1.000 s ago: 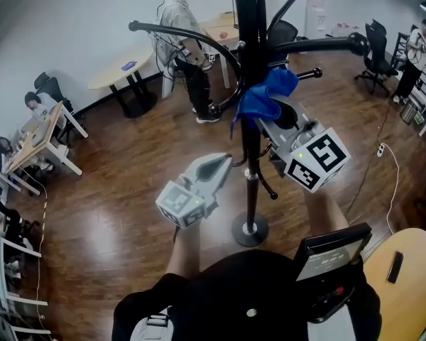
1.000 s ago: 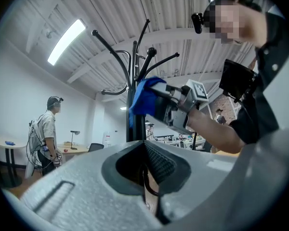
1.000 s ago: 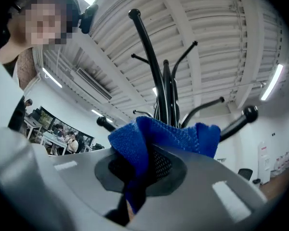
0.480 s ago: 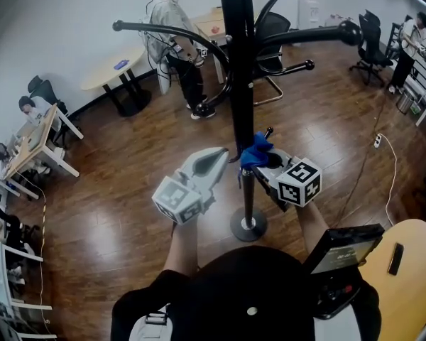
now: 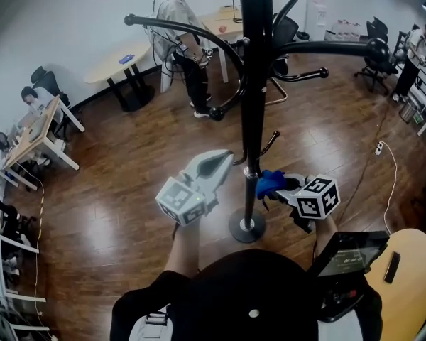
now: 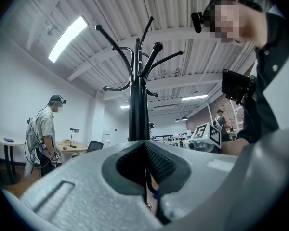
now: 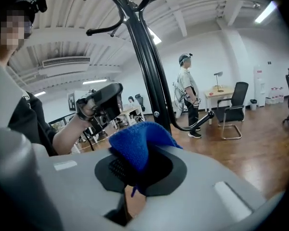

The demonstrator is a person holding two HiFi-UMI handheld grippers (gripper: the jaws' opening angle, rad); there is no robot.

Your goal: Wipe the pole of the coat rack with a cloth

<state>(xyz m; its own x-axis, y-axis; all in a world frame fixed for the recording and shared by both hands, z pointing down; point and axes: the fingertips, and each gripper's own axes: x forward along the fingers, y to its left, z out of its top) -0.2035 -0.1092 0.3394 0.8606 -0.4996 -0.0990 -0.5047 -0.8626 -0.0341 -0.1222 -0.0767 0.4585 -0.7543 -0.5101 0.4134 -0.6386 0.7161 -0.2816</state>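
Note:
The black coat rack pole [image 5: 253, 112] rises from a round base [image 5: 247, 226] on the wood floor. My right gripper [image 5: 278, 187] is shut on a blue cloth [image 5: 267, 182], which sits against the low part of the pole, just right of it and a little above the base. In the right gripper view the cloth [image 7: 135, 146] bulges out of the jaws, with the pole [image 7: 147, 66] close behind. My left gripper [image 5: 224, 162] hovers just left of the pole at about the same height, shut and holding nothing. Past its tip the pole [image 6: 136, 114] stands straight ahead.
Curved hook arms [image 5: 177, 30] reach out from the pole above both grippers. A person [image 5: 183, 45] stands behind the rack near tables and a chair [image 5: 284, 38]. People sit at desks [image 5: 35, 137] on the left. A round table [image 5: 405, 275] is at lower right, and a cable [image 5: 392, 183] lies on the floor.
My right gripper has slid the blue cloth down the pole, from up by the hook arms to just above the base. The left gripper has barely moved.

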